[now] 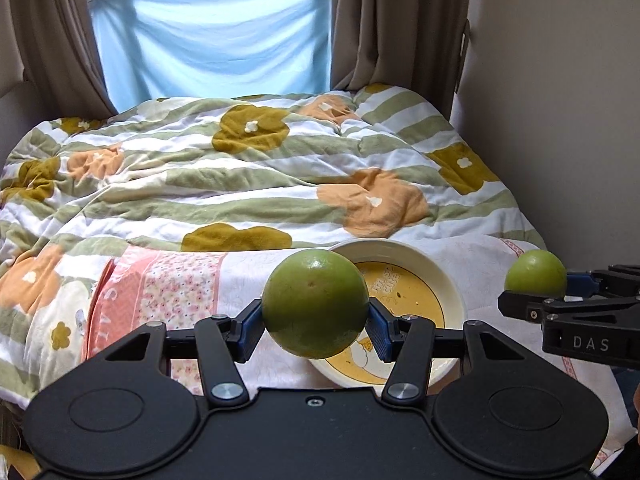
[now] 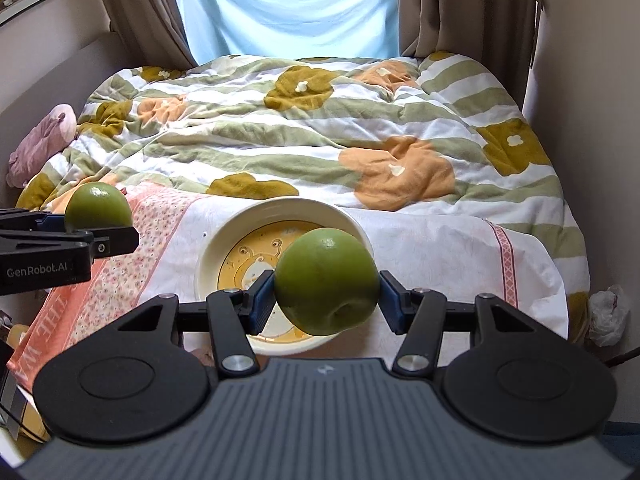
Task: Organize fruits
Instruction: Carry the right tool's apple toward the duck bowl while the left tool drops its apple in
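Left gripper [image 1: 315, 326] pinches a round, glossy green fruit [image 1: 315, 303] between blue pads, held level above the bowl | right gripper [image 2: 327, 300] clamps a second green fruit [image 2: 327, 281], dimple down | cream bowl [image 2: 208, 254] with yellow cartoon floor, near rim hidden by fruit | rests on floral sheet [image 2: 420, 248] beside rumpled quilt [image 2: 280, 132]

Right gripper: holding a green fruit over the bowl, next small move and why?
Probably lower the right gripper a little toward the bowl, then open. Its green fruit already hangs in front of the bowl, which holds no fruit. The left gripper grips a second fruit off to the side, out of the path.
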{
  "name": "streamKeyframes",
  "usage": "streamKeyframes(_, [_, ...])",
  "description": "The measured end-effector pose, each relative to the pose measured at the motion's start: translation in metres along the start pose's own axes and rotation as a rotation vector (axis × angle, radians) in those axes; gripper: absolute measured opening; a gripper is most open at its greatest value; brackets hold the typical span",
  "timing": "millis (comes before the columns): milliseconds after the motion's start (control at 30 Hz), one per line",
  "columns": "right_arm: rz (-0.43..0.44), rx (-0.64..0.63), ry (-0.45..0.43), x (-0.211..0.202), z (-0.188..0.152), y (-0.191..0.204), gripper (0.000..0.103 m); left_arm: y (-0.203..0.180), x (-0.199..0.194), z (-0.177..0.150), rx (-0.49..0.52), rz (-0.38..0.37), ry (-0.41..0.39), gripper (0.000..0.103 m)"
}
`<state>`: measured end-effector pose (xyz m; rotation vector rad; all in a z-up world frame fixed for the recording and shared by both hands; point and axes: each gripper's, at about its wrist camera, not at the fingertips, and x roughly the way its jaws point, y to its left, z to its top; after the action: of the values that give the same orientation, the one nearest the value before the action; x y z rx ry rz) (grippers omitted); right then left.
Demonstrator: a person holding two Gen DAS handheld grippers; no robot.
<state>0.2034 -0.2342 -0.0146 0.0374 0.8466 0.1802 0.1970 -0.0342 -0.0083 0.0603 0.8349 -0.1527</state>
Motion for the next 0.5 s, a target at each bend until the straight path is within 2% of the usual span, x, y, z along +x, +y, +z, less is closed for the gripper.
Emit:
streamKeyframes(233, [-0.054,0.077,0.054,0.061,0.026,-0.002,0.069,0.000,0.079,0.022,0.109,-0.093,0.066,0.058])
streamKeyframes(500, [-0.115,0.148,0.107,0.106,0.032,-0.013,0.069,-0.017,0.161,0.025,0.260,-0.152,0.115,0.058])
